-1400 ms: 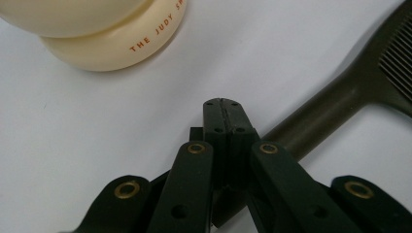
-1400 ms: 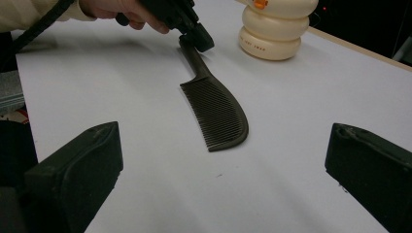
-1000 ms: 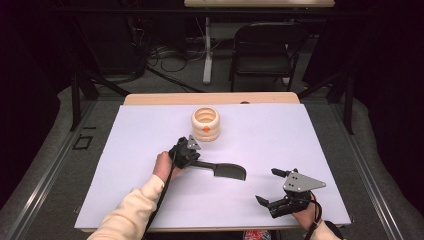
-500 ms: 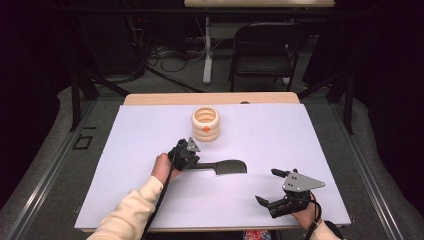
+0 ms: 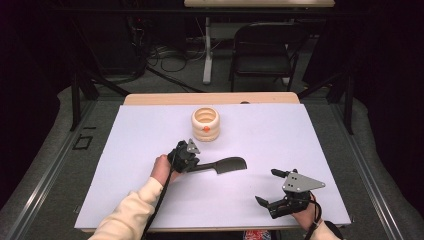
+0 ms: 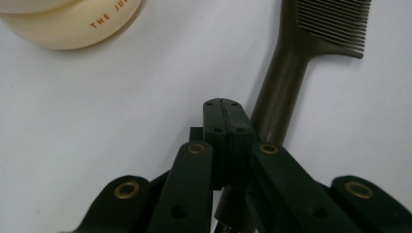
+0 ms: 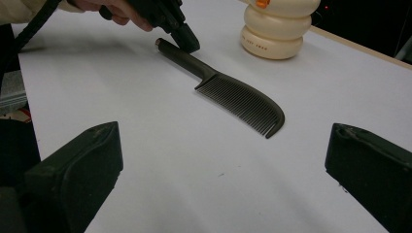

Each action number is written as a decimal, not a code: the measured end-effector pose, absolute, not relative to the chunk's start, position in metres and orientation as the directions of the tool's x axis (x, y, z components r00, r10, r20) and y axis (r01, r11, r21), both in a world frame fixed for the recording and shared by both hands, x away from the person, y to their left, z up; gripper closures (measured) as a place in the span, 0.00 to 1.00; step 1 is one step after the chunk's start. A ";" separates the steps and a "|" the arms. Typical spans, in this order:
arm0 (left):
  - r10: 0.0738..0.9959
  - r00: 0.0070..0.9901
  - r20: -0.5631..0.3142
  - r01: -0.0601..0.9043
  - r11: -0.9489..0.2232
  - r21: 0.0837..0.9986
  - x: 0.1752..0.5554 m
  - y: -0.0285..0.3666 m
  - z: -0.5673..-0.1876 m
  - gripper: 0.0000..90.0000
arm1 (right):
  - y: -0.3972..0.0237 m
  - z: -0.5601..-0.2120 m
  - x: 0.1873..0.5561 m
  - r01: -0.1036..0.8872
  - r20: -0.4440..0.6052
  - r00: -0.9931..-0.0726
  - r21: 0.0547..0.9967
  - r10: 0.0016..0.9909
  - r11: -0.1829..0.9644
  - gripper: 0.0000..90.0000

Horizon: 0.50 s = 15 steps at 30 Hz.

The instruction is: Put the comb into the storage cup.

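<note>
A dark comb [image 5: 227,165] lies flat on the white table cover, its teeth facing the near side and its handle pointing left. My left gripper [image 5: 196,162] is shut, its pads pressed together with nothing between them. In the left gripper view its tip [image 6: 226,104] sits right beside the comb's handle [image 6: 286,63]. The right gripper view shows that tip [image 7: 187,41] at the handle's end, and I cannot tell whether they touch. My right gripper [image 5: 266,186] stands open near the front right edge, the comb [image 7: 233,94] well ahead of its jaws.
A cream ribbed jar [image 5: 205,124] with an orange dot stands behind the comb, toward the table's far edge. The white cover [image 5: 310,140] has bare room to the right and left. A folding chair [image 5: 262,50] and cables are on the floor beyond the table.
The comb's toothed end has swung slightly toward the far side. Both hands have stayed where they were.
</note>
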<state>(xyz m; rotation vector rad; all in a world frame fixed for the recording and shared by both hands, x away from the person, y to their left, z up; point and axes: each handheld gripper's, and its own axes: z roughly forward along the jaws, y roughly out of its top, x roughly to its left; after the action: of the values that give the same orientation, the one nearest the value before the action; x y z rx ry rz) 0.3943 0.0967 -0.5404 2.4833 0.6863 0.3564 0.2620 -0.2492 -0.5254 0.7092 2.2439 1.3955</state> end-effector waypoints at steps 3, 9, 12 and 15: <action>0.541 0.834 0.108 0.399 -0.727 0.560 0.394 0.097 -0.540 1.00 | -0.250 -0.526 0.263 0.210 -0.067 -0.791 0.904 0.609 0.372 0.00; 0.544 0.834 0.091 0.406 -0.717 0.566 0.394 0.098 -0.538 0.94 | -0.250 -0.526 0.263 0.210 -0.067 -0.791 0.904 0.609 0.373 0.00; 0.561 0.823 0.087 0.413 -0.697 0.586 0.397 0.101 -0.528 0.79 | -0.250 -0.526 0.263 0.209 -0.071 -0.789 0.903 0.610 0.375 0.00; 0.597 0.796 0.102 0.417 -0.663 0.622 0.400 0.107 -0.516 0.59 | -0.250 -0.525 0.262 0.212 -0.065 -0.786 0.905 0.615 0.368 0.00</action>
<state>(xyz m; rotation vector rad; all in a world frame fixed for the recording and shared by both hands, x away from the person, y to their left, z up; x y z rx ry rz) 0.4003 0.1073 -0.5158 2.3890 0.7487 0.3996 0.2625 -0.2505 -0.5254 0.7198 2.2406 1.3960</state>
